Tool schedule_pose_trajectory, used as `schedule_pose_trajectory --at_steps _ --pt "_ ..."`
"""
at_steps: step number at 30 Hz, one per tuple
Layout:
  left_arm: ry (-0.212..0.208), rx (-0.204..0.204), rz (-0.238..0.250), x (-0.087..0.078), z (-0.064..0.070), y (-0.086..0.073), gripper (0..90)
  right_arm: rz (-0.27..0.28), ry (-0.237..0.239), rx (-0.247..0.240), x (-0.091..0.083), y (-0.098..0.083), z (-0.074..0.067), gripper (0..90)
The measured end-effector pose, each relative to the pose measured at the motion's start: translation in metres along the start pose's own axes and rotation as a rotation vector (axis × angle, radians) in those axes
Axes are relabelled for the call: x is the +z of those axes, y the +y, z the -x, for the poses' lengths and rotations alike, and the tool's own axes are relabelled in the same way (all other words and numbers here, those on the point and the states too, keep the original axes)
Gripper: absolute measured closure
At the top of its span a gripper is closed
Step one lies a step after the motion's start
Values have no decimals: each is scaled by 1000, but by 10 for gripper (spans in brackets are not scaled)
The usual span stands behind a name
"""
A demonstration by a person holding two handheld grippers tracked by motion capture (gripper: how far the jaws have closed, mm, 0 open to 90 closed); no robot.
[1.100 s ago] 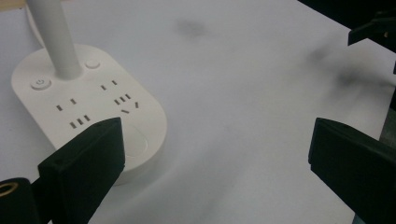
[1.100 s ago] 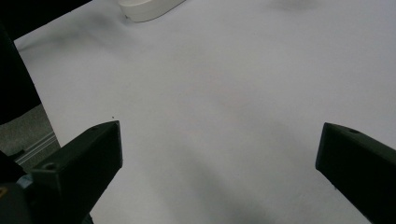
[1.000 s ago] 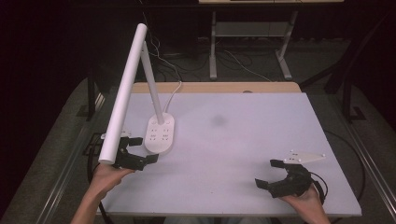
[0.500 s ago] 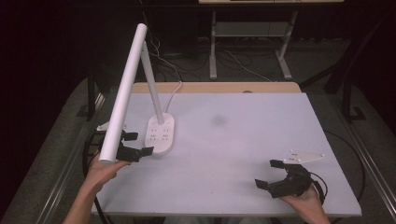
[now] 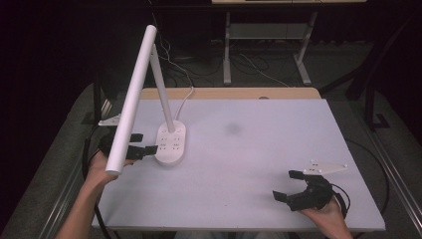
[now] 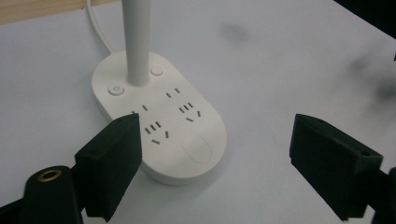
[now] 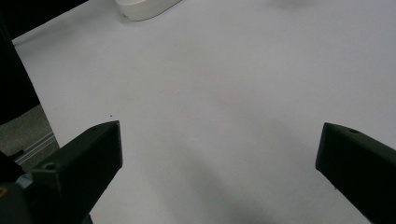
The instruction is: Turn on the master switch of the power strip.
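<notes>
Room: dark surroundings were seen around a pale table (image 5: 259,164), with a wooden strip along its far edge and grey floor on both sides.
Table legs behind: a metal frame (image 5: 268,45) was seen standing on the floor beyond the table, among loose cables.
Lamp: a white desk lamp (image 5: 166,99) was placed at the left part of the table, upright stem rising from its base, with a long white bar head (image 5: 130,104) slanted toward the near left edge.
Lamp base: an oval white base (image 6: 159,116) was seen lying flat on the table, fitted with socket slots, a power button (image 6: 116,89) and a second round button (image 6: 157,71) beside the stem.
Cord: a white cord (image 5: 185,99) was led from the base toward the far edge.
Left gripper: the left gripper (image 5: 140,145) was held just left of the base, pointed at it; its jaws had just been closing a little but were kept wide, with the near end of the base seen between them and no pad pressed on it.
Right gripper: the right gripper (image 5: 291,186) was held near the right front of the table, well apart from the lamp, jaws spread wide over bare table surface, nothing gripped.
Smudge: a faint dark mark (image 5: 233,128) was noted mid-table.
</notes>
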State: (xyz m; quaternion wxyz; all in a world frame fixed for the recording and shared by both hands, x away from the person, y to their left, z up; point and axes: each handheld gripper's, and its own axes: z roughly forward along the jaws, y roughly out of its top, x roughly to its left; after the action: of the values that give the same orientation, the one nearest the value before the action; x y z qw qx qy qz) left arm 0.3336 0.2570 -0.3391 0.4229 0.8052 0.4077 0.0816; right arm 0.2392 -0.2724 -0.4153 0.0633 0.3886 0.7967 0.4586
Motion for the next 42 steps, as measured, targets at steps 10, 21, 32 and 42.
schedule_pose_trajectory --at_steps 10,21,32,42 --pt "-14 -2 -10 1 -13 11 339 -5 -1 -1 0 0 0 1" --pt "-13 -4 -50 6 -23 27 654 -1 -4 1 0 -1 1 1" --pt "57 -29 -55 18 -38 34 899 -2 -5 -2 1 -1 1 1" --pt "81 -76 -41 28 -49 37 900 -6 -7 1 0 -2 2 1"
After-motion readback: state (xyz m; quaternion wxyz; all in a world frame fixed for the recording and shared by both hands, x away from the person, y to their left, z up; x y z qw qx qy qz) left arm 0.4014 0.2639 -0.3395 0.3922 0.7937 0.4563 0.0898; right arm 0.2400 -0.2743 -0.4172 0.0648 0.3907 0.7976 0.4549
